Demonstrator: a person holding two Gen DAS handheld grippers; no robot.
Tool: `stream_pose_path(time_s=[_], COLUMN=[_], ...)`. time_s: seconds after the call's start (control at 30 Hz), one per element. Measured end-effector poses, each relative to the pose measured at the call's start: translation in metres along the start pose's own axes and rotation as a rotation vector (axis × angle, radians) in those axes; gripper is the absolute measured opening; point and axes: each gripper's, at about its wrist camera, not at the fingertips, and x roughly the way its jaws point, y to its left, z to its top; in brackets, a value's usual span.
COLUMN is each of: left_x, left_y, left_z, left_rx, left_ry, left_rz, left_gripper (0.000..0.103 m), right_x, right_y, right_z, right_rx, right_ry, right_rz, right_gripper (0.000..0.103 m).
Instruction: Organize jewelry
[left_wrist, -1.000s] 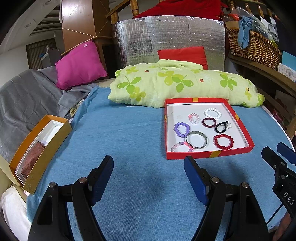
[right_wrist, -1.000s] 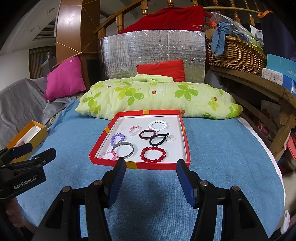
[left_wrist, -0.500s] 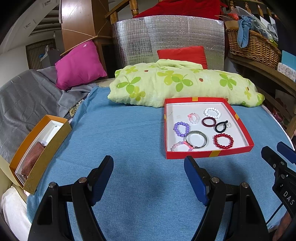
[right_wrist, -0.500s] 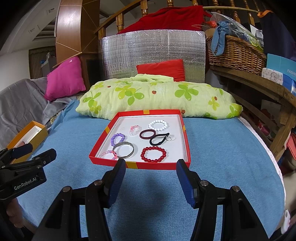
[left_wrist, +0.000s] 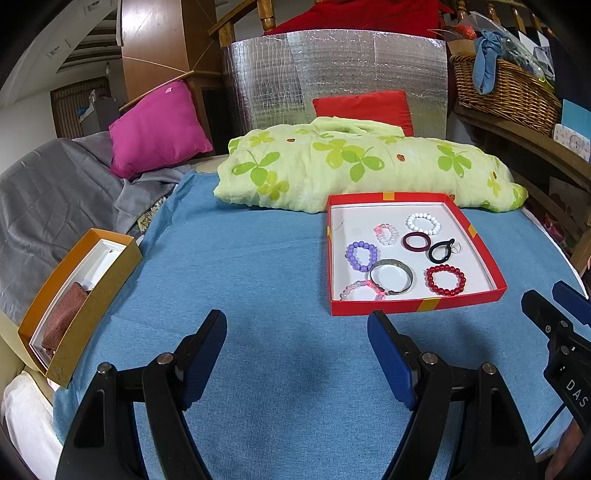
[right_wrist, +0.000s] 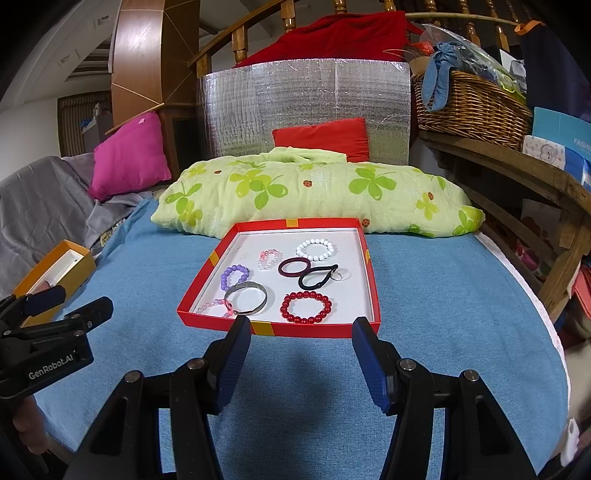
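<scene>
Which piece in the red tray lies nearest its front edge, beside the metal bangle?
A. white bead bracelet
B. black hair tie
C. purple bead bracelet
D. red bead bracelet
D: the red bead bracelet sits just behind the red tray's front wall, right of the metal bangle; the white, black and purple pieces lie further back.
</scene>
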Motion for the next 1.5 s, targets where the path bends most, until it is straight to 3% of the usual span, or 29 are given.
stream_pose_path(time_s=[1.5], left_x=[-0.0035], left_y=[-0.0015], left_z=[0.002], left_rx=[0.0], left_ry=[-0.009], left_rz=[-0.013], left_gripper=[0.079], right_x=[-0.0025], right_y=[0.0048], right_z=[0.0025], right_rx=[-0.006], right_ry=[-0.019], right_rz=[0.011], right_gripper=[0.061])
